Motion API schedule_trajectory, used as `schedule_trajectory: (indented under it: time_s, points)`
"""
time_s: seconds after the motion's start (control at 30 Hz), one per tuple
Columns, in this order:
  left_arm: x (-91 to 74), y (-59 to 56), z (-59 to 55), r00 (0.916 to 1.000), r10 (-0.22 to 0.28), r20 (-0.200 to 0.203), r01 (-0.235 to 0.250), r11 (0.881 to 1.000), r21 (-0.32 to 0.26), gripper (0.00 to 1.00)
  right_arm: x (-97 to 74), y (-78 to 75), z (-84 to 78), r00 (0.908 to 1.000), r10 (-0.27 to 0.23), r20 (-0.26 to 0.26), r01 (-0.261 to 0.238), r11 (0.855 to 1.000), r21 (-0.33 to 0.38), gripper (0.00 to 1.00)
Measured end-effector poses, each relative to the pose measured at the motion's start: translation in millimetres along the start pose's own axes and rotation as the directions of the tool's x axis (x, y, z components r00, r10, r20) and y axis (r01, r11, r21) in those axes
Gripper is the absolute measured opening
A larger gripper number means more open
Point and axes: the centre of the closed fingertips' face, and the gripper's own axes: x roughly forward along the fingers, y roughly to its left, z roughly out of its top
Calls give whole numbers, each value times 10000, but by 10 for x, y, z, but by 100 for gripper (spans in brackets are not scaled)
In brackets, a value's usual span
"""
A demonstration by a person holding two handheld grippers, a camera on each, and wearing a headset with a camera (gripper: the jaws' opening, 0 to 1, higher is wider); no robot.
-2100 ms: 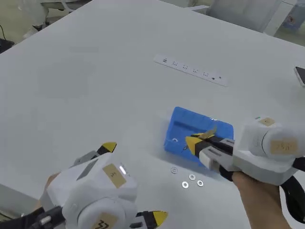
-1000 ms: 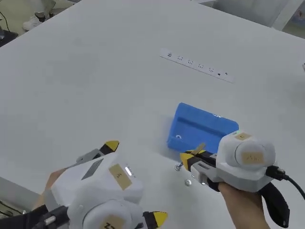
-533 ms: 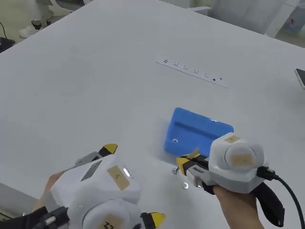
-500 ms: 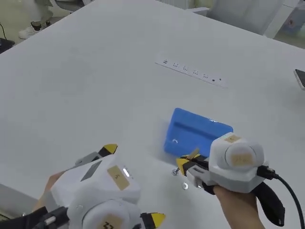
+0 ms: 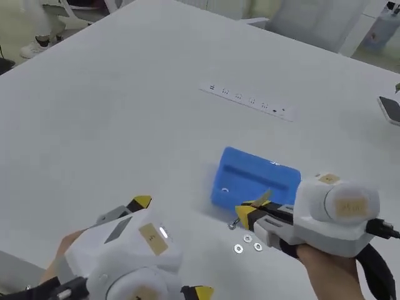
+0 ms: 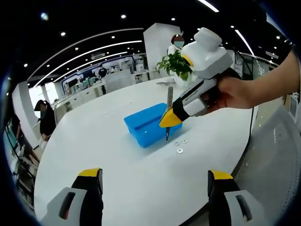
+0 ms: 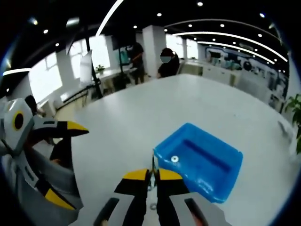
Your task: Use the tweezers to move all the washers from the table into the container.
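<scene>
The right gripper (image 7: 153, 175) has its 2 yellow-tipped jaws pressed together on a thin pair of metal tweezers (image 6: 168, 110), pinching them part-way along their length. In the left gripper view the tweezers stand nearly upright at the centre of the frame. Their tip points down at the white counter (image 5: 112, 125), just in front of the near wall of a blue container (image 5: 256, 181). Whether the tip holds anything is too small to tell.

3 washers (image 5: 248, 238) lie loose and close together on the counter, just beside the tip of the tweezers, at the lower centre-right of the head view. 1 more washer (image 7: 174, 159) lies flat inside the container, near its left end in the right gripper view. A hand (image 6: 235, 92) holds the right gripper, reaching in from the right side of the left gripper view.

The left gripper (image 6: 155, 175) is at the lower left of the head view, well apart from the container and the washers. Its 2 jaws are spread wide, with their yellow tips at the bottom left and bottom right of the left gripper view.

Farther out, a white power strip (image 5: 247, 100) lies flat on the counter above the container in the head view. A phone (image 5: 390, 109) lies at the right edge of that frame.
</scene>
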Motion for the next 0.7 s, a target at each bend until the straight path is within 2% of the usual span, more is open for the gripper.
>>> schedule_trajectory:
  time_s: [0.2,0.37,0.53,0.7]
  points:
    - [1,-30,13,9999,-129,71,129,9999,40,96,-75,-94,252,9979,-189,622,168,9992,352,2]
    - [-2,-24,8,9999,-124,50,124,9999,-13,95,-5,-217,396,9966,-300,767,274,9990,354,2]
    - [3,-19,-6,10000,-97,-22,97,10000,8,95,98,-325,448,9952,-569,792,549,9981,278,3]
    - [5,-22,-14,9999,-91,-71,92,10000,32,95,232,-443,381,9919,-1122,602,1106,9934,294,3]
